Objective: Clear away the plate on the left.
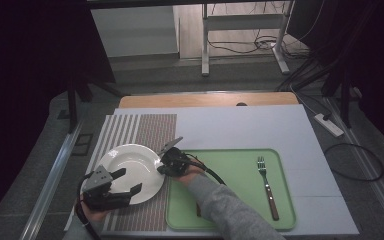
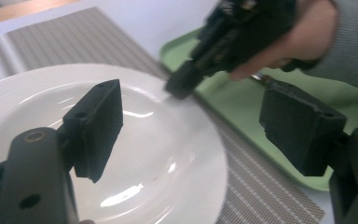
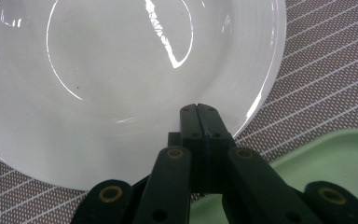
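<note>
Round white ceramic plate: lies on the striped woven placemat, at nine o'clock of the green plastic tray; empty, glossy.
Right gripper: jaws pressed fully together, pinching the plate's rim at its three o'clock edge; in the right gripper view the closed tips sit over the rim; whether rim lies between the pads, cannot tell.
Left gripper: jaws wide, nothing between them; hangs over the plate's six o'clock edge, pads clear of it.
Steel fork with brown handle: on the tray, three o'clock side, tines toward twelve.
</note>
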`<action>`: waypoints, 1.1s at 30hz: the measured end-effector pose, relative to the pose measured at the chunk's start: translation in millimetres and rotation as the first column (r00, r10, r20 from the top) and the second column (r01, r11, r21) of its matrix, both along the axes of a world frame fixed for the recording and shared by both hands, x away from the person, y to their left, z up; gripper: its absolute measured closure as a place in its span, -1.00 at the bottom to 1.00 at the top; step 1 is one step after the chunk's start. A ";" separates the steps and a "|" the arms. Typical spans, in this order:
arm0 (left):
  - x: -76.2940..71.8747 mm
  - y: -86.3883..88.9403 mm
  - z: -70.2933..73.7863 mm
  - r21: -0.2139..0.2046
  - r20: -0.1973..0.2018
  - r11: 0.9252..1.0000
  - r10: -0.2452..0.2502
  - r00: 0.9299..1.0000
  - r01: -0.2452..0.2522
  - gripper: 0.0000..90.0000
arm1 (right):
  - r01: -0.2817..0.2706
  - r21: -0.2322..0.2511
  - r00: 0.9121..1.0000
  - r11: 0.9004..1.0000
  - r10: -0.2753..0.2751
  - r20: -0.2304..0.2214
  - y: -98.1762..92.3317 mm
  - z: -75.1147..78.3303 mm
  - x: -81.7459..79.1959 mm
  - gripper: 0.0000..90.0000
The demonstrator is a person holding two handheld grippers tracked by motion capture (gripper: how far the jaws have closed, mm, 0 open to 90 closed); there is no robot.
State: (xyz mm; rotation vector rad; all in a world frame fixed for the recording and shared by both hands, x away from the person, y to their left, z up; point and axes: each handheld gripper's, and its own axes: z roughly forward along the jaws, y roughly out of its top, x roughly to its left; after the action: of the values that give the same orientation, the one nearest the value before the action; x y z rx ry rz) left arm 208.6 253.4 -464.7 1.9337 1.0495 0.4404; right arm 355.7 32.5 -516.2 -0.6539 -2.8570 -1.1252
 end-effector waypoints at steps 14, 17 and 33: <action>15.1 41.7 10.0 -0.010 -0.074 0.989 0.149 0.986 -0.150 -0.63 | 0.001 0.016 1.000 1.000 -0.001 0.003 -1.0 -2.4 -1.0 1.00; 20.6 47.2 10.8 -0.001 -0.091 0.985 0.174 0.981 -0.174 -0.65 | 0.001 0.018 1.000 1.000 -0.001 0.005 -0.9 -2.3 -1.2 1.00; 56.5 81.7 -12.1 0.000 -0.307 0.975 0.212 0.928 -0.222 -0.60 | -0.009 0.003 1.000 1.000 0.009 0.010 -0.5 -4.7 -1.1 1.00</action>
State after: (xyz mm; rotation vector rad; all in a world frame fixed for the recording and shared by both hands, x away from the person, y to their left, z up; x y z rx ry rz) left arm 265.1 335.1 -476.9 1.9009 1.4718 0.2439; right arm 354.6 32.0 -520.9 -0.6365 -2.8633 -1.1343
